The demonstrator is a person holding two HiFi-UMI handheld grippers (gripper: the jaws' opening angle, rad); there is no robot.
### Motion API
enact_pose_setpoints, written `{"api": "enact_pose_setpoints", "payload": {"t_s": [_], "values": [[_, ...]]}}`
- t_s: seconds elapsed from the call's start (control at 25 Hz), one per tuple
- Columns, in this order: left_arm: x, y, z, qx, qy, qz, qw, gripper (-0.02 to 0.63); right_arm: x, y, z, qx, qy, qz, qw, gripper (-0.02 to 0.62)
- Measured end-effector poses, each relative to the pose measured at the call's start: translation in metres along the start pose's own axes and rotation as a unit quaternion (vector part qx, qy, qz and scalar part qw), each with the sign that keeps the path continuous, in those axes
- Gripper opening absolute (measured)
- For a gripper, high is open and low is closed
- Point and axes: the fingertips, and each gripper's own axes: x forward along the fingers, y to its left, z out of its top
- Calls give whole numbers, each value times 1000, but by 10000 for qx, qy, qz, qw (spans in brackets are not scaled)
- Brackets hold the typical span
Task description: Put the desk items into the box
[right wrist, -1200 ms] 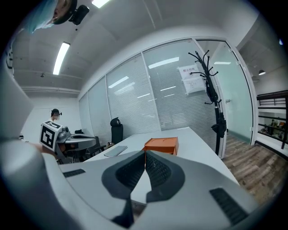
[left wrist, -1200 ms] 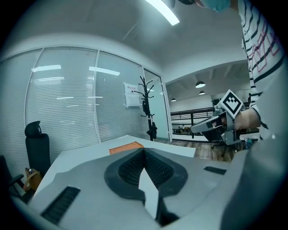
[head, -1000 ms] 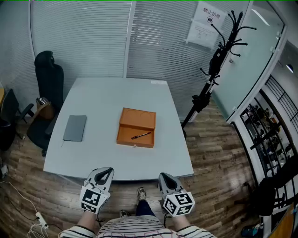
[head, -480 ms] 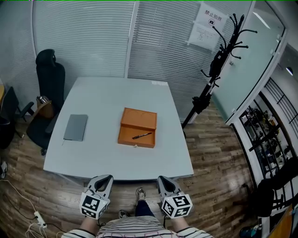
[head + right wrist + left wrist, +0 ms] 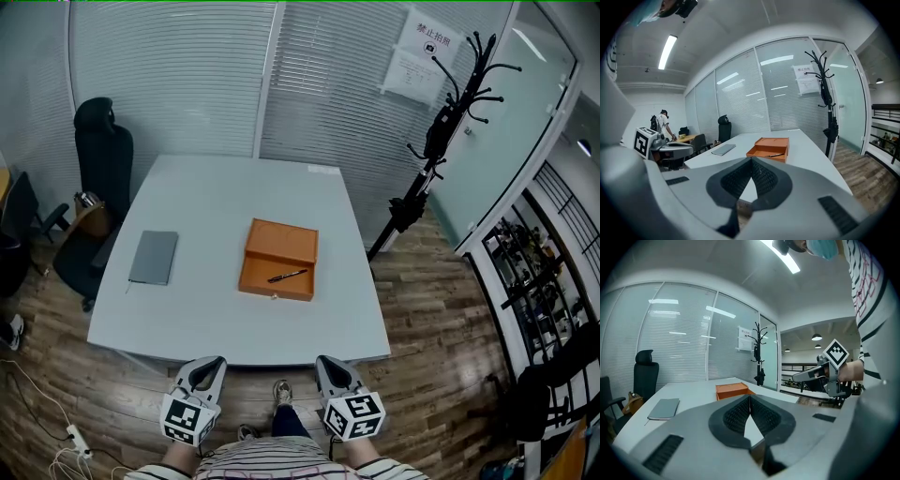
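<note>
An open orange box (image 5: 278, 272) lies on the white table (image 5: 206, 309), with a dark pen (image 5: 286, 276) resting in its nearer half. A grey notebook (image 5: 153, 257) lies to its left. Both grippers hover off the table's near edge, close to my body. The left gripper (image 5: 208, 367) and the right gripper (image 5: 330, 366) are both shut, with nothing between their pads. The left gripper view shows the box (image 5: 732, 390), the notebook (image 5: 664, 408) and the right gripper (image 5: 820, 376). Ahead in the right gripper view are the box (image 5: 769, 147), the pen (image 5: 774, 154) and the notebook (image 5: 723, 149).
A black office chair (image 5: 98, 159) stands at the table's far left. A black coat stand (image 5: 441, 122) rises at the right, by the glass wall with blinds. Wooden floor surrounds the table. A person (image 5: 663, 124) stands far off at another desk.
Both grippers have drawn back a little toward my body and sit lower in the head view. The box, pen and notebook have not moved.
</note>
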Motion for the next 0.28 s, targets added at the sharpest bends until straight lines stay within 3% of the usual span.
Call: {"api": "enact_pose_setpoints", "payload": {"t_s": [0.28], "values": [[3, 2, -2, 5, 24, -43, 10000, 23, 5, 2, 0, -35, 44, 21, 10000, 25]]}}
